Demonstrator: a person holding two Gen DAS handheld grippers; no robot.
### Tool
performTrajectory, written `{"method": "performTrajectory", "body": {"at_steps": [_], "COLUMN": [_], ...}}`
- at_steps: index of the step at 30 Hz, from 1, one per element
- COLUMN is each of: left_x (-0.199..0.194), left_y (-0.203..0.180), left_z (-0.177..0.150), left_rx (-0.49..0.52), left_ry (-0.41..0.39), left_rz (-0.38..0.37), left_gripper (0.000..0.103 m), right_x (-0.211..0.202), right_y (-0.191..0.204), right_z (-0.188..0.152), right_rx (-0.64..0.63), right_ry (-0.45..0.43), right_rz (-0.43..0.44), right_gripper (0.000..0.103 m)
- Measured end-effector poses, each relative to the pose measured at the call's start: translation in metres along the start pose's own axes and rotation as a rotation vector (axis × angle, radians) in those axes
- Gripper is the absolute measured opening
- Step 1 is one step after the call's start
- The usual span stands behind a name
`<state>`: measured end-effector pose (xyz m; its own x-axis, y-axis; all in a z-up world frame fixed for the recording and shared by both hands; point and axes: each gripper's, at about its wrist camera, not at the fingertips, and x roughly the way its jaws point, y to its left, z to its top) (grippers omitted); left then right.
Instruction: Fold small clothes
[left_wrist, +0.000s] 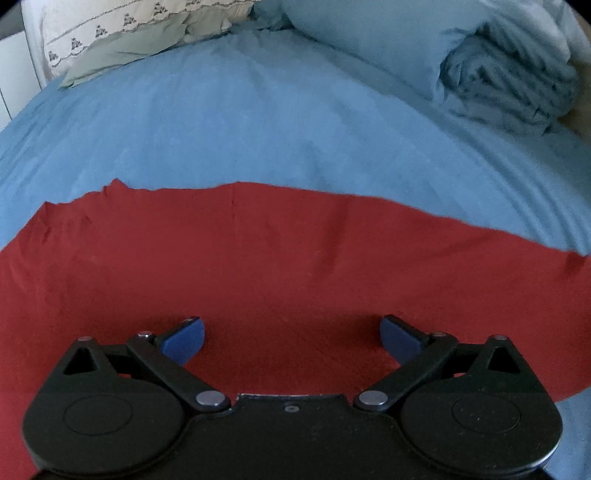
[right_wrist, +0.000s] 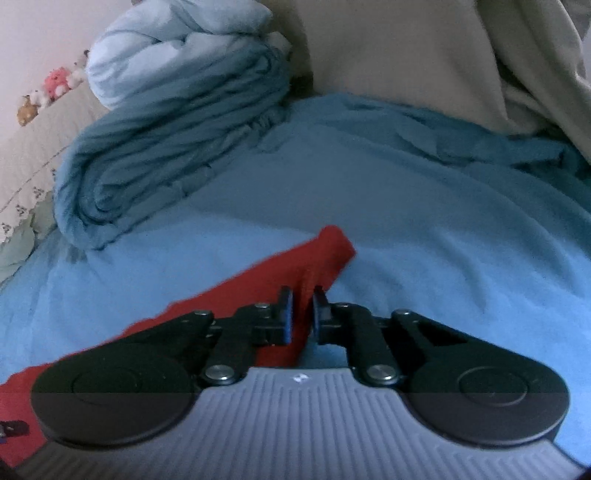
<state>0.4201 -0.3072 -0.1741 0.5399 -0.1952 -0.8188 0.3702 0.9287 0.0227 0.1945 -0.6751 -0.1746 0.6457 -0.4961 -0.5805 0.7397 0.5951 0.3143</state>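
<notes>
A red garment (left_wrist: 258, 258) lies spread flat on the blue bedsheet (left_wrist: 240, 122). My left gripper (left_wrist: 291, 338) is open just above the cloth, its blue pads (left_wrist: 184, 338) wide apart with nothing between them. In the right wrist view the red garment (right_wrist: 295, 262) shows as a narrow corner that rises between the fingers. My right gripper (right_wrist: 303, 314) is shut on that corner, with only a thin strip of red between the pads (right_wrist: 286, 314).
A rolled blue blanket (left_wrist: 509, 88) lies at the far right of the bed; it also shows in the right wrist view (right_wrist: 177, 158). A pale pillow (left_wrist: 122, 40) lies at the far left. Beige fabric (right_wrist: 424, 55) stands behind the bed.
</notes>
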Motion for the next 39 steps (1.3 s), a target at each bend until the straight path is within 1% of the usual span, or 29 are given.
{"method": "performTrajectory", "body": {"at_steps": [4,8,11,13,14,16,19,21,23,25,27,28,29,31,34,35,39], "left_x": [0.013,0.011,-0.008,-0.027,-0.038,-0.061,-0.094,-0.113,-0.123,-0.124,-0.122,-0.122,-0.123,-0.122,-0.118,-0.116,-0.109], "left_y": [-0.009,0.001,0.024,0.050,0.066,0.106,0.165,0.205,0.238,0.267,0.286,0.294,0.298,0.308,0.312,0.312,0.305], "left_z": [0.011,0.020,0.022,0.020,0.019,0.014,0.001,-0.014,-0.029,-0.047,-0.065,-0.075,-0.080,-0.095,-0.107,-0.108,-0.108], "left_rx": [0.022,-0.011,-0.076,-0.120,-0.141,-0.170,-0.178,-0.191,-0.213,-0.231,-0.244,-0.250,-0.257,-0.288,-0.332,-0.343,-0.364], "left_ry": [0.027,0.062,0.051,0.025,0.012,-0.019,-0.065,-0.085,-0.077,-0.035,-0.010,-0.015,-0.022,-0.031,-0.034,-0.034,-0.047], "left_rz": [0.027,-0.004,-0.019,-0.048,-0.051,-0.024,0.014,0.063,0.098,0.116,0.127,0.126,0.119,0.079,0.014,-0.004,-0.067], "left_gripper": [0.103,0.103,0.103,0.103,0.103,0.103,0.103,0.103,0.103,0.103,0.103,0.103,0.103,0.103,0.103,0.103,0.103], "right_x": [-0.018,-0.040,-0.057,-0.070,-0.077,-0.090,-0.109,-0.118,-0.128,-0.129,-0.125,-0.121,-0.117,-0.114,-0.116,-0.107,-0.112], "right_y": [0.031,0.078,0.125,0.164,0.185,0.231,0.302,0.347,0.387,0.419,0.441,0.447,0.449,0.452,0.452,0.451,0.450], "right_z": [0.012,0.023,0.030,0.031,0.029,0.020,-0.008,-0.036,-0.074,-0.118,-0.162,-0.183,-0.202,-0.232,-0.262,-0.266,-0.288], "right_rx": [-0.057,-0.118,-0.139,-0.164,-0.179,-0.201,-0.230,-0.245,-0.307,-0.356,-0.383,-0.396,-0.411,-0.454,-0.530,-0.557,-0.663], "right_ry": [-0.021,-0.036,-0.042,-0.050,-0.052,-0.045,0.000,0.050,0.069,0.129,0.217,0.258,0.288,0.316,0.322,0.321,0.325], "right_rz": [0.069,0.155,0.249,0.329,0.372,0.472,0.632,0.734,0.792,0.841,0.851,0.844,0.842,0.821,0.810,0.806,0.791], "right_gripper": [0.023,0.022,0.022,0.022,0.022,0.022,0.022,0.022,0.022,0.020,0.020,0.020,0.020,0.020,0.020,0.020,0.024]}}
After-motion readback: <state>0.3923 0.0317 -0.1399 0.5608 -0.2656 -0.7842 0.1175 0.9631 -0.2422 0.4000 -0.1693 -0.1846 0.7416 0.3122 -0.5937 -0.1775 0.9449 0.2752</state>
